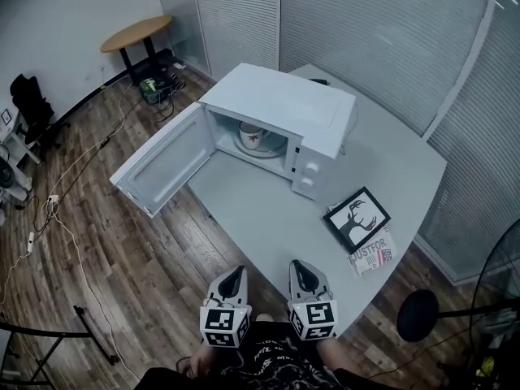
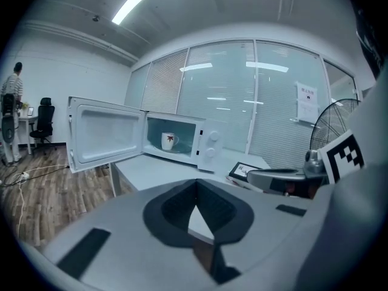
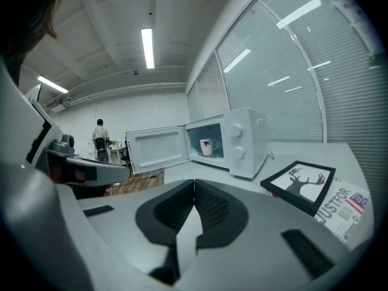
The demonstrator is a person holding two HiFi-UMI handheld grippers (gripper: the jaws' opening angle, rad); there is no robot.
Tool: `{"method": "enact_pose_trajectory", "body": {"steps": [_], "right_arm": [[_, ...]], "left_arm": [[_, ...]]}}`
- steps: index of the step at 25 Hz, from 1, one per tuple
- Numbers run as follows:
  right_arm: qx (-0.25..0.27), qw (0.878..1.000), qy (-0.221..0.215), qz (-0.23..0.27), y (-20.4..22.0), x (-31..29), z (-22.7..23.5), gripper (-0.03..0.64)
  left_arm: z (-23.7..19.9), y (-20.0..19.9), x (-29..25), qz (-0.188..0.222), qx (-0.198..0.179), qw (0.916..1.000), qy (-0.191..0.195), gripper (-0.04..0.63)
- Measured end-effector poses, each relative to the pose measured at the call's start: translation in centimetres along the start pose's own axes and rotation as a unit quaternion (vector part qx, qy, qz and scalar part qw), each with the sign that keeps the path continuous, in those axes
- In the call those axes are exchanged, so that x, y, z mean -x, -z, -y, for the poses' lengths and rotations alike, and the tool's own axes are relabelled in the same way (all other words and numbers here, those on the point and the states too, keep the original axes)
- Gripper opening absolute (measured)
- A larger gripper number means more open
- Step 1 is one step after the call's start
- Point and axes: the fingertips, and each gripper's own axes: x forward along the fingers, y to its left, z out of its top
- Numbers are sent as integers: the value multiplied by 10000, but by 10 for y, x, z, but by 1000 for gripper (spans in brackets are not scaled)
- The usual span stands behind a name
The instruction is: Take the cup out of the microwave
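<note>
We're in an office: tall glass partition walls with slatted blinds on two sides, brown wood-plank floor, long white ceiling strip lights overhead. Over by the far white wall, a black swivel office chair and a small round wooden table.

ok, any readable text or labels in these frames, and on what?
"JUSTFOR": on the booklet beside the deer picture; the smaller print under it is unreadable.
On the wall sheet: print too small to read.
On the microwave: no legible labels at the dials.
On the cup: a red motif, no words.
</note>
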Motion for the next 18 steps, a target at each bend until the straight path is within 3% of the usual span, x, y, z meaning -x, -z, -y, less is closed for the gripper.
{"method": "enact_pose_trajectory", "body": {"steps": [18], "right_arm": [[-205, 9985, 492, -80, -19, -76, 17, 5]], "left_arm": [[-47, -35, -85, -154, -253, 9980, 558, 6]]}}
